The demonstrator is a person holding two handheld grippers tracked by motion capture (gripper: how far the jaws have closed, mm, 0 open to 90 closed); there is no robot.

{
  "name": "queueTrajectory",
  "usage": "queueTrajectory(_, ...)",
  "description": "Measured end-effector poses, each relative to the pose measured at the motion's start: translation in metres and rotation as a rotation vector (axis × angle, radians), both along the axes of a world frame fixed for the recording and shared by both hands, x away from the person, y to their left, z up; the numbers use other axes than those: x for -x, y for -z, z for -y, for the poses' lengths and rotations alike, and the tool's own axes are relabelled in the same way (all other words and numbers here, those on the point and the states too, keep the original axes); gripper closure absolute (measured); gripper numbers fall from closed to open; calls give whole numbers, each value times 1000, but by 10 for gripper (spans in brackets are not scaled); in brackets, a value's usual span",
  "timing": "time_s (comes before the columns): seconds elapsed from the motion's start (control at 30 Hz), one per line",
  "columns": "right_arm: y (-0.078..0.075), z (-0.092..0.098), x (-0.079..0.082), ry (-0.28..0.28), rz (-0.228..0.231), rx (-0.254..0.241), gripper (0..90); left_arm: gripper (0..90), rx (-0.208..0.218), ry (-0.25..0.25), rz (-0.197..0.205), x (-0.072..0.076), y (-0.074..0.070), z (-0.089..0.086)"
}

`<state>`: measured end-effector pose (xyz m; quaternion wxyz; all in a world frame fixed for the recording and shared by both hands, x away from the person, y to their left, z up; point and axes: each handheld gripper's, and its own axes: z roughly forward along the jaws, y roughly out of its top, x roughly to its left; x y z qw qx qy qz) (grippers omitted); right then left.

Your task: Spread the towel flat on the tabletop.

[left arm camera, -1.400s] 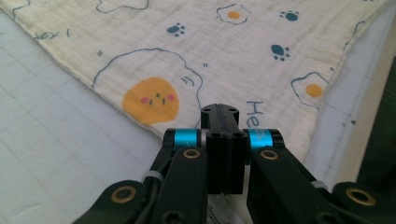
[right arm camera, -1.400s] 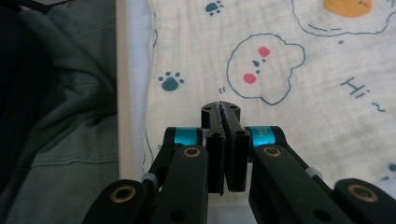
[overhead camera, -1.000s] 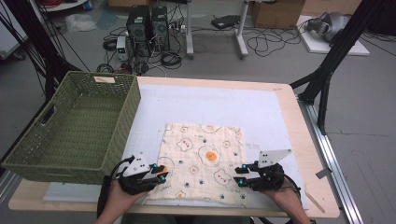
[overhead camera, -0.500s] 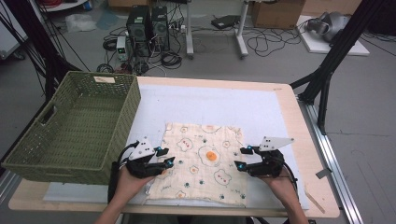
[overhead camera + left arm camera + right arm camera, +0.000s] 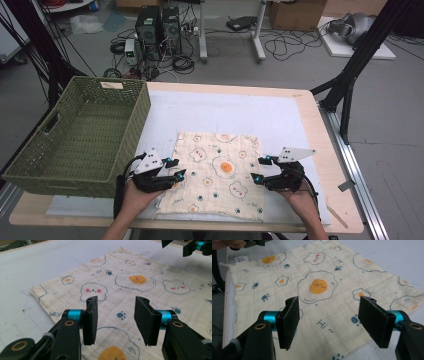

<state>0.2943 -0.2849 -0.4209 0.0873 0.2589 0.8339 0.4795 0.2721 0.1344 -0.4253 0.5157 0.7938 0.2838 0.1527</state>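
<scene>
A cream cloth (image 5: 220, 172) printed with fried eggs and paw marks lies flat on the white mat (image 5: 225, 110). My left gripper (image 5: 177, 167) hovers at the cloth's left edge. Its jaws have just been opening, and nothing is between them. In the left gripper view, the left gripper (image 5: 116, 302) stands open over the cloth (image 5: 112, 272). My right gripper (image 5: 258, 169) is at the cloth's right edge. Its jaws have also just been opening. The right gripper (image 5: 329, 302) holds nothing above the cloth (image 5: 319, 262).
A green wicker basket (image 5: 60, 170) stands at the table's left, close to the left hand. The wooden table edge (image 5: 345, 220) runs just behind the right hand. A black stand leg (image 5: 350, 80) rises past the far right corner.
Both pairs of jaws stand wider apart than a second ago. The hands have edged slightly away from the near edge, along the cloth's sides. The cloth lies as before.
</scene>
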Motion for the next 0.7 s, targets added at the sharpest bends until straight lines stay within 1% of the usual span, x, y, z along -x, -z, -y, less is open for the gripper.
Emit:
queueTrajectory(0.33,0,-2,1,14,6,5,298,538,-6,2,-1,-1,1,0)
queueTrajectory(0.7,1,-1,1,20,6,7,296,531,-11,1,-1,-2,2,-1)
